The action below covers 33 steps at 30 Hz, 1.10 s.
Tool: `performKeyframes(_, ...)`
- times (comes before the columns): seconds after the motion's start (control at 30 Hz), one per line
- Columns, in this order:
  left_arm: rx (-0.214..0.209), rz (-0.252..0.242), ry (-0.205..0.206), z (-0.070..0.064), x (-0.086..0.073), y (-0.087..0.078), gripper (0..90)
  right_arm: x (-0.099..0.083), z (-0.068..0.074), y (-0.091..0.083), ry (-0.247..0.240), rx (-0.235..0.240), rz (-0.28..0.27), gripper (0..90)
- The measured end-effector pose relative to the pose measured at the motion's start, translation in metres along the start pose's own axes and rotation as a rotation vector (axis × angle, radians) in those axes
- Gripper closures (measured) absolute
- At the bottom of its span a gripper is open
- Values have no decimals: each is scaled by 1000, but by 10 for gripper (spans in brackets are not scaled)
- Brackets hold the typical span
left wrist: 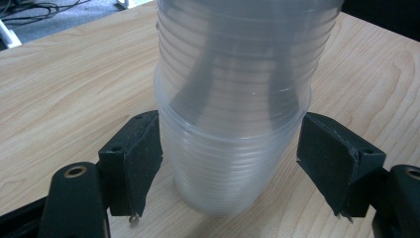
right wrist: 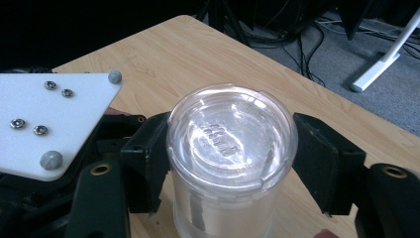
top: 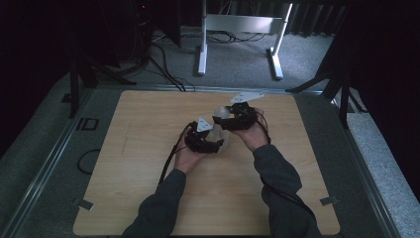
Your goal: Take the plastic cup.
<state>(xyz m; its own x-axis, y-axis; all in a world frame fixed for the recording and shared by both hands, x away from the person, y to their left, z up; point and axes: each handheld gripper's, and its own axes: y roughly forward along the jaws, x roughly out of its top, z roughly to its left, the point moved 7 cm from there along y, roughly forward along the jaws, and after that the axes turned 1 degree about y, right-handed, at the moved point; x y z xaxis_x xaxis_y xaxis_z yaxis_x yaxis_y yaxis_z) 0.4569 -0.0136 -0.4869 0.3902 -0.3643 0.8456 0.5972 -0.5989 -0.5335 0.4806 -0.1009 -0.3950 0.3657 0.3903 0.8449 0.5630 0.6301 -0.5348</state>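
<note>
Writing: raised lettering is moulded into the lid (right wrist: 232,135) of the clear container, too blurred to read; pale marks on the dark mat (top: 87,124) left of the worktop look like the letters "ID".
Containers: a stack of clear ribbed plastic containers (left wrist: 233,99) stands upright on the worktop, between the two sets of tongs near its middle.
Left tongs: the left tongs (left wrist: 230,163) straddle the lower container, one jaw on each side; the left jaw looks just at its wall, the right jaw a small gap off, so whether they grip cannot be told.
Right tongs: the right tongs (right wrist: 230,158) sit around the lidded upper container, the left jaw against its side, the right jaw close to it; a firm grip cannot be told.
Plates: a white three-cornered plate (right wrist: 47,119) with small screws rides on the left tongs, seen just left of the lid from the right gripper view.
Hands: the left hand (top: 187,154) and right hand (top: 252,135) hold the tongs from below, dark sleeves behind them.
Worktop: light wood-grain board (top: 143,163) with rounded corners, tape tabs at its near corners.
Room: dim; grey carpet, black cables (top: 166,69) and a white metal stand (top: 240,39) lie beyond the far edge.
</note>
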Motion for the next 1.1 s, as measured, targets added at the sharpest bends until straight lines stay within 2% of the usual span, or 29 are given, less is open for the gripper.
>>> performKeyframes(0.3,4,5,6,0,0,0,259,4,2,-2,-11,9,-5,391)
performKeyframes(1.1,3,-5,3,1,1,-2,262,11,3,-8,-15,18,-20,397)
